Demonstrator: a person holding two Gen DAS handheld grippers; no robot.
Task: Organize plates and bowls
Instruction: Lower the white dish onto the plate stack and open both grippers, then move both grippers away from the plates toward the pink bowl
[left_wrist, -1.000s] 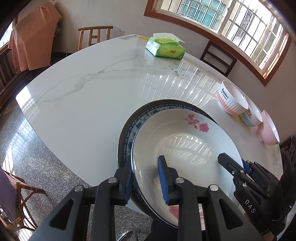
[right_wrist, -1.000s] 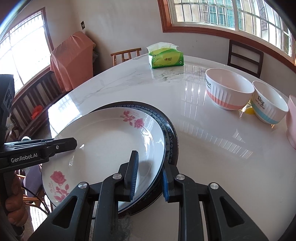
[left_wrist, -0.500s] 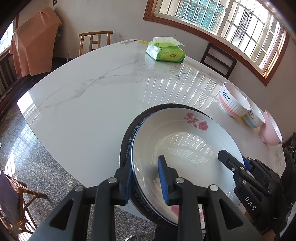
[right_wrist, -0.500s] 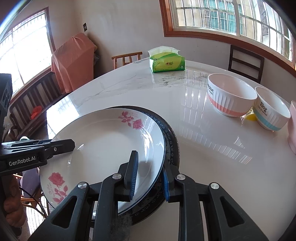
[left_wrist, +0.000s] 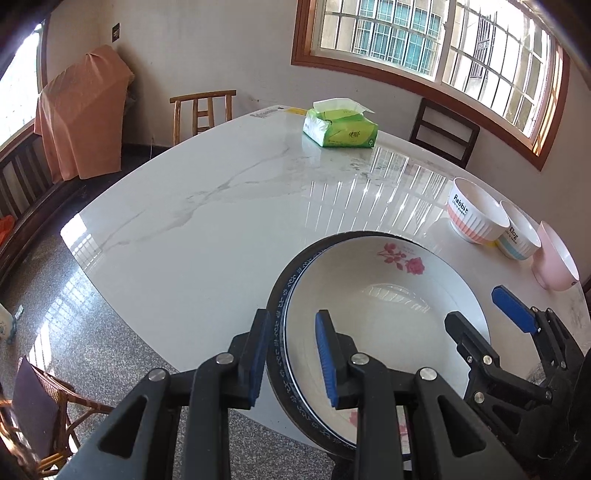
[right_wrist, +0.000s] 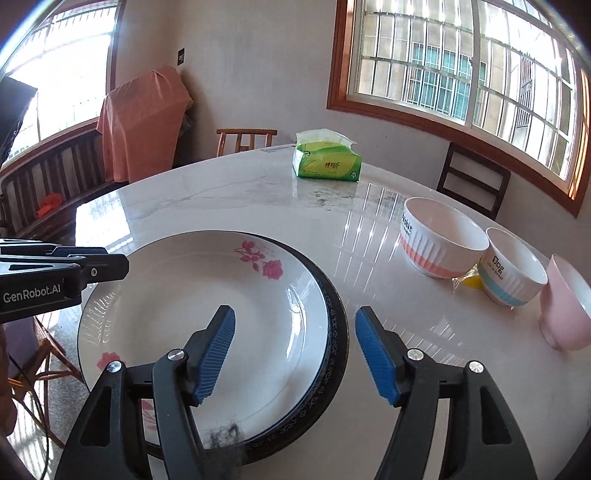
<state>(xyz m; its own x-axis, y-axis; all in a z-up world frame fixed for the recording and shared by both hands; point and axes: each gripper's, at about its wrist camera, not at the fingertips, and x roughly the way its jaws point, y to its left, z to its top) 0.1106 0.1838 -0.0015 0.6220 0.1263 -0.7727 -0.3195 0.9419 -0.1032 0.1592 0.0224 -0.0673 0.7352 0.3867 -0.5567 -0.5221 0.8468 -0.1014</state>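
Observation:
A white plate with pink roses (left_wrist: 384, 314) (right_wrist: 207, 314) lies stacked on a dark blue-patterned plate (left_wrist: 280, 317) (right_wrist: 336, 325) at the near edge of the marble table (left_wrist: 207, 221). My left gripper (left_wrist: 291, 354) is open, its jaws straddling the left rims of both plates. My right gripper (right_wrist: 295, 350) is open, its jaws wide either side of the right rims. Three bowls stand in a row at the right: a pink-striped white bowl (right_wrist: 443, 240), a blue-banded white bowl (right_wrist: 513, 273) and a pink bowl (right_wrist: 569, 306).
A green tissue pack (left_wrist: 341, 127) (right_wrist: 327, 158) sits at the far side of the table. Wooden chairs (left_wrist: 201, 110) stand around it. An orange cloth (right_wrist: 144, 122) drapes over furniture by the wall. The plates overhang the table's near edge.
Both grippers have opened and let go of the plate rims; the right jaws spread wide. The plate stack now rests on the table, and both cameras have pulled back a little.

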